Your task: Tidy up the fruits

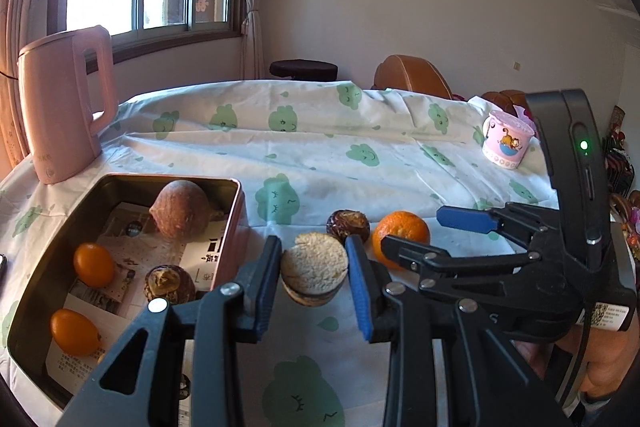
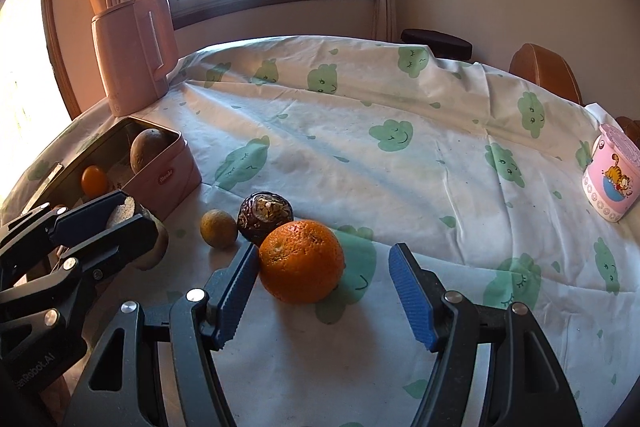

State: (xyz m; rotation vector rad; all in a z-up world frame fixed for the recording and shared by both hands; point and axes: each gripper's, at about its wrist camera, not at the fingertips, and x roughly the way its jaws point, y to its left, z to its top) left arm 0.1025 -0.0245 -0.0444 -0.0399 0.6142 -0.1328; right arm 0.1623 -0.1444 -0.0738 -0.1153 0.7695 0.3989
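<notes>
Leftmost on the counter (image 1: 360, 155), covered by a cloud-print cloth, stands a pink kettle (image 1: 64, 99), not part of the job.

Next, the pink tin box (image 1: 230, 227), lined with printed paper, already holds four fruits: a big brown round fruit (image 1: 180, 209) at the far end, two small orange kumquat-like fruits (image 1: 93, 264) (image 1: 74, 331) along its left side, and a dark wrinkled fruit (image 1: 168, 283) near the right wall. So roughly half the sorting looks done.

Just right of the box, the left gripper (image 1: 314, 273) has its fingers (image 1: 266, 279) clamped on a pale, rough-skinned round fruit (image 1: 314, 267), which looks raised off the cloth. Judging by position, it goes into the box next.

Still loose on the cloth: a small yellow-green fruit (image 2: 218, 228), seen only in the right wrist view; a dark wrinkled passion-fruit-like one (image 2: 264, 217) touching or just beside it; then an orange (image 2: 302, 261).

The right gripper (image 2: 324, 291) has its fingers (image 2: 412, 303) spread wide around the orange, the left pad close to the peel, the right pad well apart. No grip yet.

Far right, a pink cartoon cup (image 2: 610, 179) sits alone.

Left to do: one fruit in hand plus three on the cloth.
</notes>
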